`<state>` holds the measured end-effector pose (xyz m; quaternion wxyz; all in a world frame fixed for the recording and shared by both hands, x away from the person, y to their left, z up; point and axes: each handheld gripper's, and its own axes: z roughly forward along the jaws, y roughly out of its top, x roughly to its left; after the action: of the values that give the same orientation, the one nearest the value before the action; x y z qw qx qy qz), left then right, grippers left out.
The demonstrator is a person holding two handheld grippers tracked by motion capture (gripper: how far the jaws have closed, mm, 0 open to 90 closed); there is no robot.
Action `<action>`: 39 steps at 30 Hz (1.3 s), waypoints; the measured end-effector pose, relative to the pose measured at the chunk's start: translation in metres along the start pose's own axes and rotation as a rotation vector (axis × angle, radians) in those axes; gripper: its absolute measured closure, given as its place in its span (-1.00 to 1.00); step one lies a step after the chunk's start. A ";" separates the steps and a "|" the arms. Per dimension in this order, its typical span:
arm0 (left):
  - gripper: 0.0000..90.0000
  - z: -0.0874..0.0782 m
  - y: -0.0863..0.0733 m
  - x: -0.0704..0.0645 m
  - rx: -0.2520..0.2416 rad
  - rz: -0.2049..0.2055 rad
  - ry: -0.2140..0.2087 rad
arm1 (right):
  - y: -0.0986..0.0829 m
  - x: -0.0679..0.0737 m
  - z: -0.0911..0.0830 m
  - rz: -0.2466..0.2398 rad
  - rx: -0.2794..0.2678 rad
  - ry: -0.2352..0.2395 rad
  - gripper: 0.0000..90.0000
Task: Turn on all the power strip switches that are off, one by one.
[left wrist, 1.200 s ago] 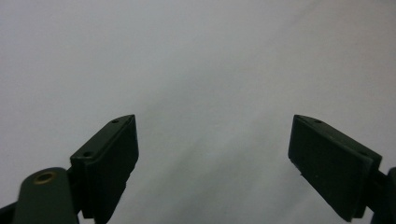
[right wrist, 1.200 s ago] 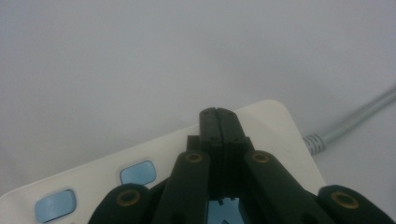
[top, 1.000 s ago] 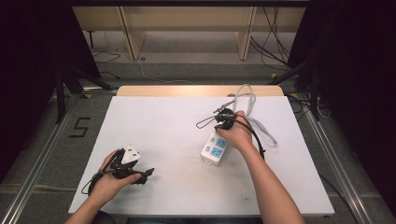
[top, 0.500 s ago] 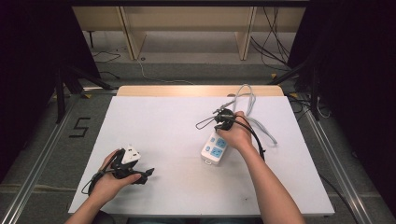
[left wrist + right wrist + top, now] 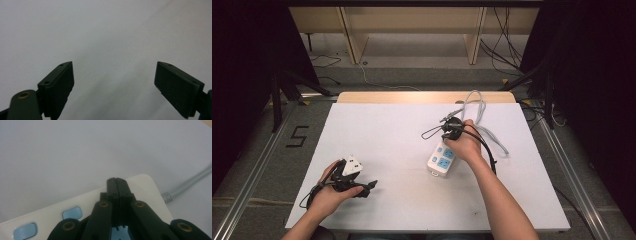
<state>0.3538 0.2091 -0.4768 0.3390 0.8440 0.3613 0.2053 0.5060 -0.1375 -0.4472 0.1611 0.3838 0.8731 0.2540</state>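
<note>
The right claw (image 5: 116, 181) is clenched, its two jaws pressed flat against each other with nothing between them, and it rests over the power strip (image 5: 442, 159), near the end where the grey cord (image 5: 484, 131) goes out. In the right gripper view the closed tips lie above the white body of the strip, and the blue sockets (image 5: 72, 212) are behind and to the left of the tips, closer to the hand. I cannot tell whether the tips touch the plastic or stand just above it.

The step in hand seems to be steadying or pressing the strip. To do it well, I think the closed tips should come straight down on the flat white top, not on a socket opening, and the push should be gentle so the strip does not turn on the tabletop (image 5: 387, 125). The cord loops just beyond the tips, so it is better to keep the claw from catching it.

The strip is long and narrow. In the high view its long axis runs from below the right hand up and slightly to the right, toward the far edge of the tabletop, and the cord end points away from the person.

The left claw (image 5: 368, 185) is released, its jaws wide apart over bare tabletop, well apart from the strip. A white plug adapter (image 5: 352, 164) sits by the left hand, behind that claw's tips.
</note>
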 end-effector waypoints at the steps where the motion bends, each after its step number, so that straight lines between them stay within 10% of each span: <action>1: -0.64 0.000 0.000 0.000 0.000 -0.001 0.000 | 0.000 0.000 -0.001 0.004 -0.003 -0.005 1.00; 39: -0.64 0.000 0.000 0.000 -0.002 -0.003 0.002 | -0.001 0.010 -0.025 -0.022 -0.029 0.017 1.00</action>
<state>0.3541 0.2094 -0.4767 0.3398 0.8428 0.3629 0.2062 0.4875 -0.1387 -0.4280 0.1622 0.3696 0.8748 0.2680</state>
